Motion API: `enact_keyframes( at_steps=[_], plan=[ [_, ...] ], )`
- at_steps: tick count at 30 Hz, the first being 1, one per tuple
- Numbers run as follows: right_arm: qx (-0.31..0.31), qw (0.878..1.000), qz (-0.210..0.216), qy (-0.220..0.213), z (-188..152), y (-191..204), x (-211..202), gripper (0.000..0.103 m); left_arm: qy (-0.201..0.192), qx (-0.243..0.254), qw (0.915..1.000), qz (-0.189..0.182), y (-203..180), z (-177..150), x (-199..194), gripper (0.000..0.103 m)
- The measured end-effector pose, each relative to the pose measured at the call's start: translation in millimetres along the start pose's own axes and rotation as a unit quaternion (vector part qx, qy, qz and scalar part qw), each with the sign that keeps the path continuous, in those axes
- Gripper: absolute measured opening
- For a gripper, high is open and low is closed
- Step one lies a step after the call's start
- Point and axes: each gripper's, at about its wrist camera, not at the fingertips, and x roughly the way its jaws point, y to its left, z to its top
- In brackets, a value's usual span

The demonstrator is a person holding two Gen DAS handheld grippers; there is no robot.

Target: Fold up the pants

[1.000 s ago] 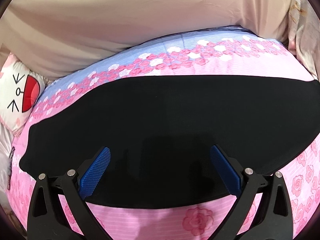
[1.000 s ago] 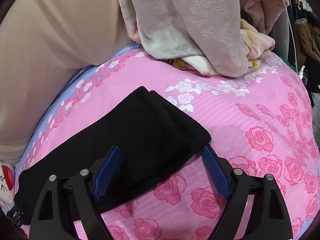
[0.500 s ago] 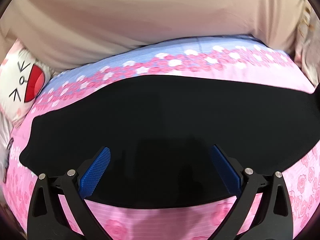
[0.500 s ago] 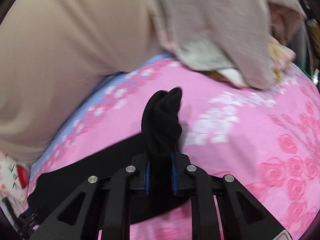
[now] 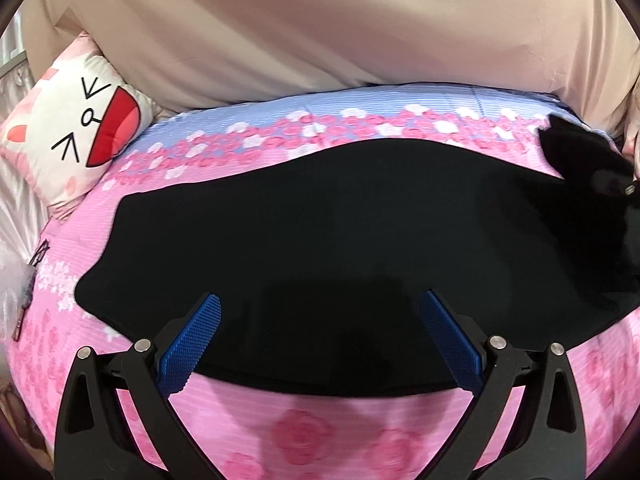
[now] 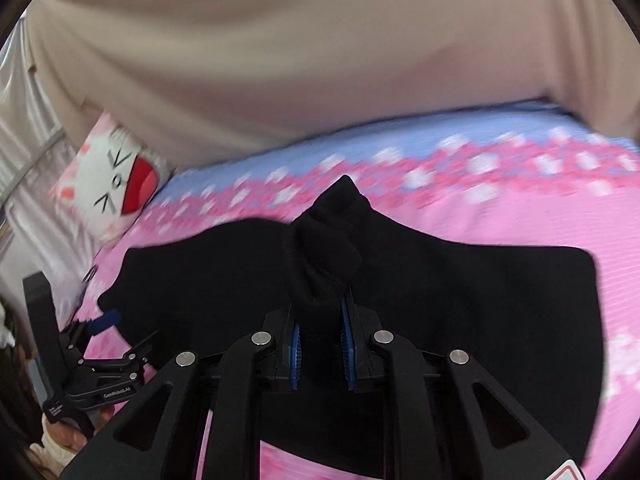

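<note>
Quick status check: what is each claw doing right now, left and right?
Left claw: open, holding nothing, over the pants.
Right claw: shut on a bunched end of the pants.

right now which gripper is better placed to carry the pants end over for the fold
Right. The right gripper is already clamped on a bunched end of the black pants, lifted off the pink bedspread. The left gripper hangs open over the flat cloth, holding nothing.

Matt black cloth pants (image 5: 320, 216) – soft, smooth – on a printed cotton-like sheet (image 5: 360, 432).
</note>
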Motion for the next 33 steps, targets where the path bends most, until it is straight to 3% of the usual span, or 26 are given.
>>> enact_keyframes(
  at_steps=[5,7,8,10,15,17,18,19,21,24,25,26,28,29,30,31,33],
  plan=[
    [-0.033,0.998,-0.043,0.039,-20,23,32,0.020,0.004,-0.014,0.9998,-0.014,17,-5,3,0.098],
    [-0.052,0.996,-0.045,0.057,-30,30,39,0.028,0.007,-0.019,0.9996,-0.021,20,-6,6,0.098],
    [-0.063,0.995,-0.040,0.060,-36,33,36,0.038,0.008,-0.020,0.9995,-0.023,20,-7,7,0.098],
    [-0.070,0.996,-0.029,0.052,-40,38,20,0.048,0.008,-0.020,0.9995,-0.025,23,-7,8,0.098],
    [-0.035,0.999,-0.028,-0.008,-36,30,-25,0.055,0.009,-0.026,0.9992,-0.031,27,-6,10,0.098],
    [-0.024,0.998,-0.049,-0.027,-25,29,-28,0.044,0.014,-0.033,0.9988,-0.034,27,-5,13,0.098],
    [-0.018,0.998,-0.050,-0.031,-20,27,-25,0.018,0.015,-0.033,0.9987,-0.035,26,-4,14,0.098],
    [-0.004,0.999,-0.042,-0.030,-14,22,-17,0.003,0.017,-0.034,0.9986,-0.036,24,-4,15,0.098],
    [0.015,1.000,-0.022,-0.015,-9,15,10,0.002,0.016,-0.030,0.9988,-0.036,20,-5,13,0.098],
    [0.002,0.998,-0.011,0.063,-23,16,64,0.002,0.014,-0.020,0.9992,-0.032,15,-7,10,0.098],
    [0.000,0.999,-0.011,0.040,-26,18,62,0.002,0.016,-0.019,0.9992,-0.031,16,-8,10,0.098],
    [0.005,0.999,-0.013,0.045,-25,19,58,0.002,0.017,-0.019,0.9991,-0.034,17,-9,10,0.098],
    [0.019,0.999,0.009,0.034,-23,25,41,0.011,0.020,-0.027,0.9988,-0.036,23,-11,11,0.098],
    [0.008,1.000,0.010,0.026,-23,29,34,0.011,0.022,-0.033,0.9987,-0.033,26,-12,12,0.098],
    [-0.012,1.000,-0.001,0.021,-25,37,29,0.018,0.025,-0.038,0.9985,-0.031,29,-12,14,0.098],
    [-0.046,0.998,-0.031,0.020,-30,47,25,0.040,0.027,-0.043,0.9982,-0.031,31,-12,15,0.098],
    [-0.102,0.992,-0.069,0.021,-41,63,26,0.054,0.029,-0.054,0.9975,-0.034,37,-13,17,0.098]
  ],
)
